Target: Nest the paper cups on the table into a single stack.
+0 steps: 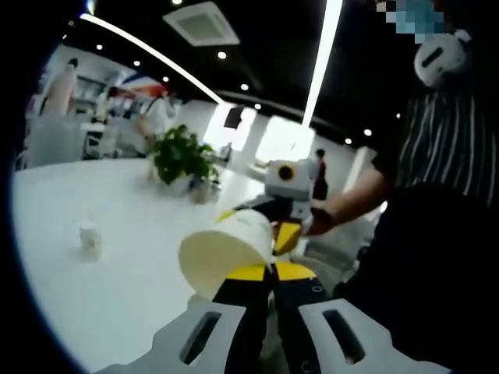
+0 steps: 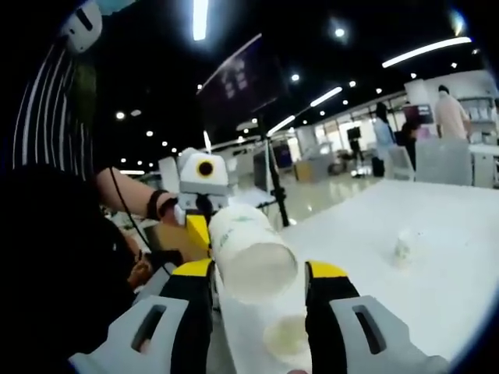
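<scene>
Paper cup (image 2: 249, 257) held in the air above the near edge of the white table (image 2: 437, 257), pinched between the jaws of the right gripper (image 2: 257, 300); its open mouth (image 1: 214, 261) faces the left gripper (image 1: 269, 323), whose jaw state cannot be told. A second cup (image 2: 284, 336) lies below. Risk: squeezing could crush the thin wall; a tilted approach could jam the rims. A small white object (image 1: 90, 238) stands farther off.
</scene>
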Motion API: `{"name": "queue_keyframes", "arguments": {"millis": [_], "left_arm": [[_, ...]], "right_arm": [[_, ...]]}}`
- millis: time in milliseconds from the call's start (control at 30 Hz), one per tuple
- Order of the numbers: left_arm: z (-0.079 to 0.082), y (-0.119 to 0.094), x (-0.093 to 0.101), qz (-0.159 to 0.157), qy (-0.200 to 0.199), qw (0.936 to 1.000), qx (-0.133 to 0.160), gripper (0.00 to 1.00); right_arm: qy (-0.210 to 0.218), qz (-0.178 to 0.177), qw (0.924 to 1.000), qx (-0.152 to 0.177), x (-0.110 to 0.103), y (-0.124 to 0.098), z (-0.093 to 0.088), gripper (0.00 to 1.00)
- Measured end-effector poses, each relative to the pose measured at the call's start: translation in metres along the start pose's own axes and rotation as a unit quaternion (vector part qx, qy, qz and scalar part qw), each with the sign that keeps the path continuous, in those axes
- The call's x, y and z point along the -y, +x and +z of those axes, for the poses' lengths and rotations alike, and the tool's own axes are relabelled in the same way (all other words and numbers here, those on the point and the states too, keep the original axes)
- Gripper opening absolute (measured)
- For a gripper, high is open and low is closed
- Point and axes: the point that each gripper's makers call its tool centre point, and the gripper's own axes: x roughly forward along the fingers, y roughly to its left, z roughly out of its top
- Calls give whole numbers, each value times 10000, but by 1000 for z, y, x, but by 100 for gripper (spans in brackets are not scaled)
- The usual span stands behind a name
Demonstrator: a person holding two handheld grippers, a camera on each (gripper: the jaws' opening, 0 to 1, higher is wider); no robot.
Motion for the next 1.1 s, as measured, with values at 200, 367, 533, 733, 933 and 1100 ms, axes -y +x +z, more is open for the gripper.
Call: {"name": "queue_keyframes", "arguments": {"millis": [200, 367, 533, 733, 933, 1100], "left_arm": [[2, 0, -1, 11, 10, 10000, -3, 0], [2, 2, 1, 7, -40, 10000, -43, 0], [2, 4, 3, -6, -9, 9999, -108, 0], [2, 6, 2, -8, -12, 9999, -132, 0], [0, 5, 2, -16, -13, 9999, -163, 0], [-1, 5, 2, -10, -28, 9998, -188, 0]], "right_arm": [[29, -24, 10000, 62, 0, -1, 3, 48], [119, -88, 9997, 190, 3, -4, 7, 52], [102, -94, 9997, 201, 2, -8, 9, 54], [45, -206, 9996, 200, 7, -14, 9, 59], [91, -365, 9989, 274, 12, -22, 10, 64], [83, -501, 9982, 305, 18, -28, 11, 66]]}}
